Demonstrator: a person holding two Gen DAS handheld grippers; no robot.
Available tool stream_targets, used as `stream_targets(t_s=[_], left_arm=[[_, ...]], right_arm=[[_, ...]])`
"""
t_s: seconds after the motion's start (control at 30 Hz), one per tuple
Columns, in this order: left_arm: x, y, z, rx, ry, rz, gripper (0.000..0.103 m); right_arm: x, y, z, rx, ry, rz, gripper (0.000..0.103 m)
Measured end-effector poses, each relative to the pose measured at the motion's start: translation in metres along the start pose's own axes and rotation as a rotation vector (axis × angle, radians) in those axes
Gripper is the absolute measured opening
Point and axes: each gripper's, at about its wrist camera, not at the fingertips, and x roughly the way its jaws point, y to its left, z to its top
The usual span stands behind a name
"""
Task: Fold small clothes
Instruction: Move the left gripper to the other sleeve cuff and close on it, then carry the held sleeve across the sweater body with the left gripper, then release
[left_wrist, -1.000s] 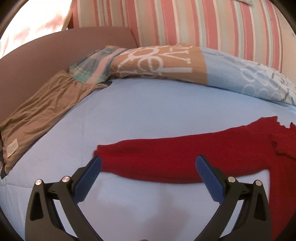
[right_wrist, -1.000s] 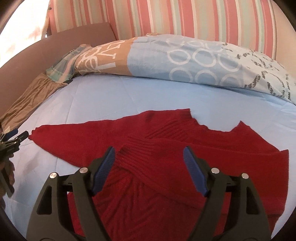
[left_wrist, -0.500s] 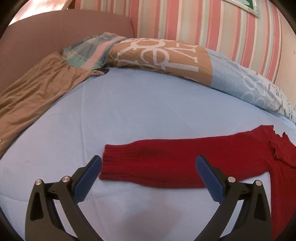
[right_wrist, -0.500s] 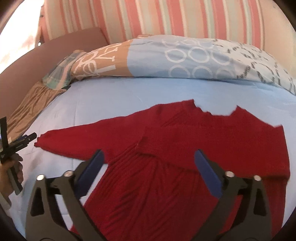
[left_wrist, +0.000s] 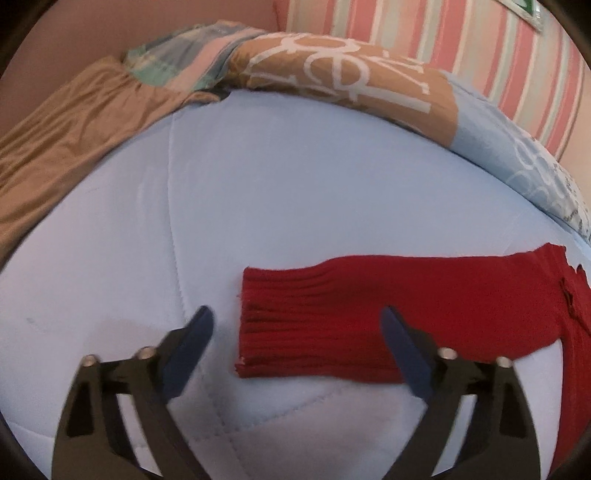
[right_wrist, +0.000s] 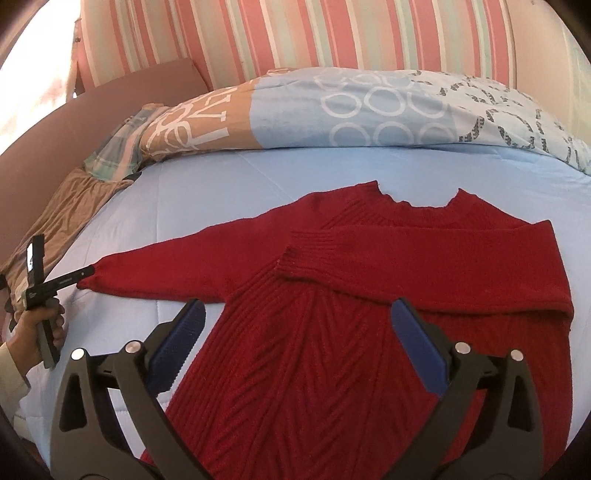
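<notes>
Red ribbed knit sweater (right_wrist: 332, 332) lies flat on the pale blue quilted bed cover (left_wrist: 258, 206), one sleeve folded across its chest, so the left gripper (left_wrist: 295, 343), jaws closing, apparently unclamped, brackets the outstretched sleeve's cuff (left_wrist: 266, 325), while the right gripper (right_wrist: 295, 343) hovers wide open, empty.

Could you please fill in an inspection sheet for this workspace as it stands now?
Surface: light blue quilt on a bed, fairly smooth.
Job's things: red sweater lies flat; one sleeve is folded across the chest, the other sleeve is stretched out to the side.
Clutter: brown cloth and plaid cloth at the quilt's far edge; patterned pillow behind.
Grippers: left gripper is closing, cuff end between its fingers, pads not yet pressing. Right gripper is open above the sweater's body, holding nothing.
Cables: nothing seen.
Surroundings: striped wall, brown headboard; a hand holds the left gripper.
</notes>
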Motion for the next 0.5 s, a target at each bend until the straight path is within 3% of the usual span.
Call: stream_targets(t_s=[0.03,0.27,0.37,0.4,0.5], left_arm=[[0.003,0.000,0.000,-0.002,0.019,-0.007,0.073],[0.009,-0.001,0.000,-0.003,0.046,-0.005,0.055],[0.004,-0.001,-0.003,-0.014,0.034,-0.018,0.039],[0.003,-0.003,-0.002,-0.010,0.030,-0.029,0.026],[-0.004,-0.016,-0.002,0.036,0.006,-0.024,0.021]], right_arm=[[0.000,0.000,0.000,-0.004,-0.001,0.001,0.100],[0.000,0.004,-0.002,-0.014,-0.001,0.023,0.100],[0.001,0.004,-0.004,-0.011,0.005,0.023,0.100],[0.001,0.004,-0.005,-0.010,0.007,0.020,0.100],[0.002,0.003,-0.006,-0.005,0.010,0.018,0.100]])
